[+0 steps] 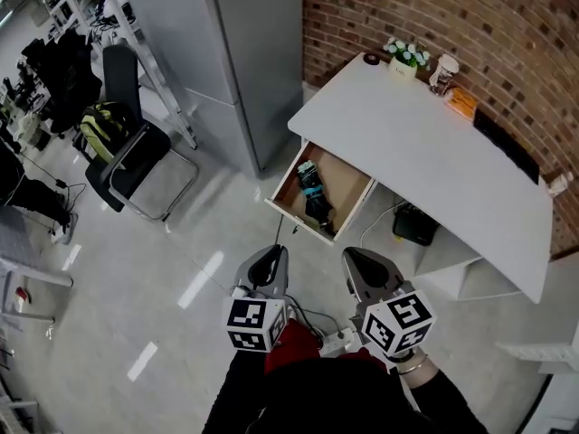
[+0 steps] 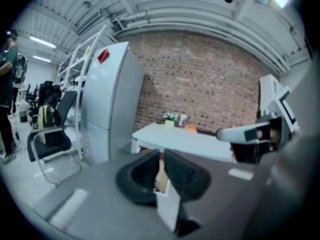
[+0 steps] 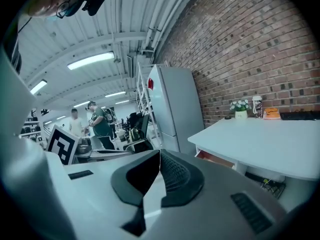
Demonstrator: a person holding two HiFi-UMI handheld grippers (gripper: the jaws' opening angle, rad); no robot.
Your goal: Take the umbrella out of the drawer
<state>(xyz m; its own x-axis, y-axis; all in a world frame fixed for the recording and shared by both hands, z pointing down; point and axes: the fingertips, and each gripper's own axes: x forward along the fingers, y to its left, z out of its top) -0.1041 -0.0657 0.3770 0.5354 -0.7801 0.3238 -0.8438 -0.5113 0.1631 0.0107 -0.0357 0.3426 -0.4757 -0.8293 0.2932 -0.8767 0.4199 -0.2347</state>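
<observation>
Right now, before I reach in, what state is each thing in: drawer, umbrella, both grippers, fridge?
drawer: pulled open under the white desk.
umbrella: folded up, lying inside the drawer, untouched.
left gripper: jaws barely parted, nothing between them, short of the drawer.
right gripper: jaws shut, empty, short of the drawer.
fridge: doors closed.

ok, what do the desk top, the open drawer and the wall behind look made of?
White flat desk top: likely laminate or painted board; smooth, even, no grain showing.
Open drawer with a tan inside: probably wood or fibreboard; matt tan bottom, white-faced front.
Red-brown brick wall: bare brick; mortar lines visible, rough and matt.
</observation>
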